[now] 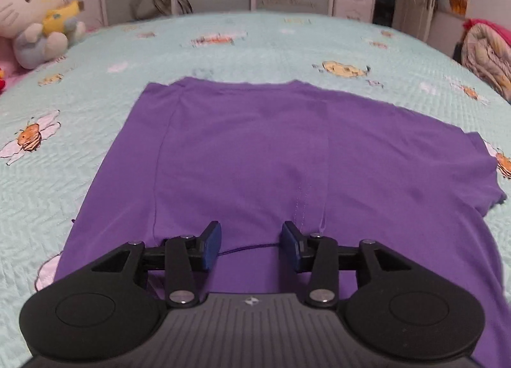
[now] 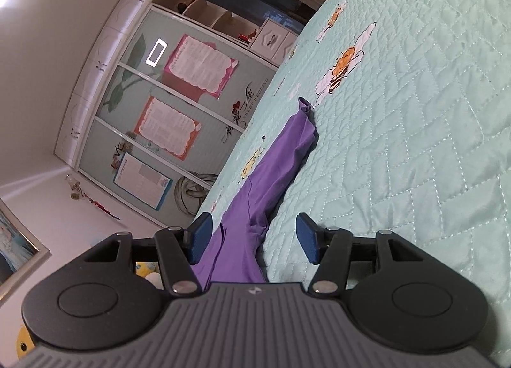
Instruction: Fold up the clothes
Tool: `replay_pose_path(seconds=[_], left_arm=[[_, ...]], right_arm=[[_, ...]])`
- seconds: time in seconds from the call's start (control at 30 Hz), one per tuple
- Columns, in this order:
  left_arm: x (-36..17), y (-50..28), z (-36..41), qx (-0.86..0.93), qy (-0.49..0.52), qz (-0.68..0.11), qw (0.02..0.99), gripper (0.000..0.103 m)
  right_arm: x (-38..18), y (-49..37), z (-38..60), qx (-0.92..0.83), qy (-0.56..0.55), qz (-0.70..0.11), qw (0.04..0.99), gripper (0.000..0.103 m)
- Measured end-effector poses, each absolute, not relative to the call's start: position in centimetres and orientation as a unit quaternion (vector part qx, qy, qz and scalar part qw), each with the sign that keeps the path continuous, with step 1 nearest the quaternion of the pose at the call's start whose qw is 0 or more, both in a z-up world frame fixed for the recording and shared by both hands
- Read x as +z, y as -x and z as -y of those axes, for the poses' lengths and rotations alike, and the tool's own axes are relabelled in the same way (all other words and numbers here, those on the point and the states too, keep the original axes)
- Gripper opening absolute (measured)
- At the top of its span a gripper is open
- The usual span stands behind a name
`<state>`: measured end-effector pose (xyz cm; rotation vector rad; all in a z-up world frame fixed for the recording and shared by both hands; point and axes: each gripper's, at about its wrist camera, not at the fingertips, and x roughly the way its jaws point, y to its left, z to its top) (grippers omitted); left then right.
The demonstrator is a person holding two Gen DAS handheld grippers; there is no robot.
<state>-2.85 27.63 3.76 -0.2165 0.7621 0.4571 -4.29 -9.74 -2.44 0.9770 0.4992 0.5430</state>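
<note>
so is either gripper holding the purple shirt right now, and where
Neither. The left gripper is open above the shirt with nothing between its fingers. The right gripper is open too: a fold of shirt lies between its fingers, unpinched.

Bed (image 1: 95, 176), mint quilted cover with bee print: 1 purple shirt (image 1: 271, 160) spread flat; 1 plush toy (image 1: 35, 13) at far corner.

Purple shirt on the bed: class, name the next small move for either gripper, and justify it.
Probably close the right gripper on the purple shirt: its edge lies between open jaws, ungripped. The left gripper hovers open over flat cloth.
</note>
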Motion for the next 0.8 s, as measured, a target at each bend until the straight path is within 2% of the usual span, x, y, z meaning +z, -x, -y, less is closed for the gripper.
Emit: replay_pose_path(seconds=[0.13,0.27,0.37,0.43,0.5,0.8], left_arm=[[7.4,4.0,-26.0,0.192,0.128,-0.343,0.911,0.044],[10.5,2.9,-20.7,0.117,0.103,-0.335,0.929,0.046],[12.0,0.9,-15.5,0.065,0.036,-0.338,0.938,0.049],[12.2,-0.1,-12.6,0.046,-0.010,-0.332,0.942,0.057],[11.8,-1.3,-10.4,0.033,-0.038,-0.339,0.939,0.063],[6.2,-7.6,-4.0,0.009,-0.218,-0.371,0.903,0.064]], right_arm=[[-2.4,4.1,9.7,0.254,-0.460,-0.237,0.817,0.058],[-2.2,3.9,10.7,0.250,-0.486,-0.256,0.797,0.058],[-0.8,4.4,12.1,0.221,-0.466,-0.251,0.819,0.059],[0.1,4.8,13.1,0.193,-0.439,-0.231,0.847,0.063],[0.2,4.8,14.1,0.164,-0.433,-0.225,0.858,0.064],[-1.1,3.7,15.2,0.137,-0.462,-0.240,0.843,0.064]])
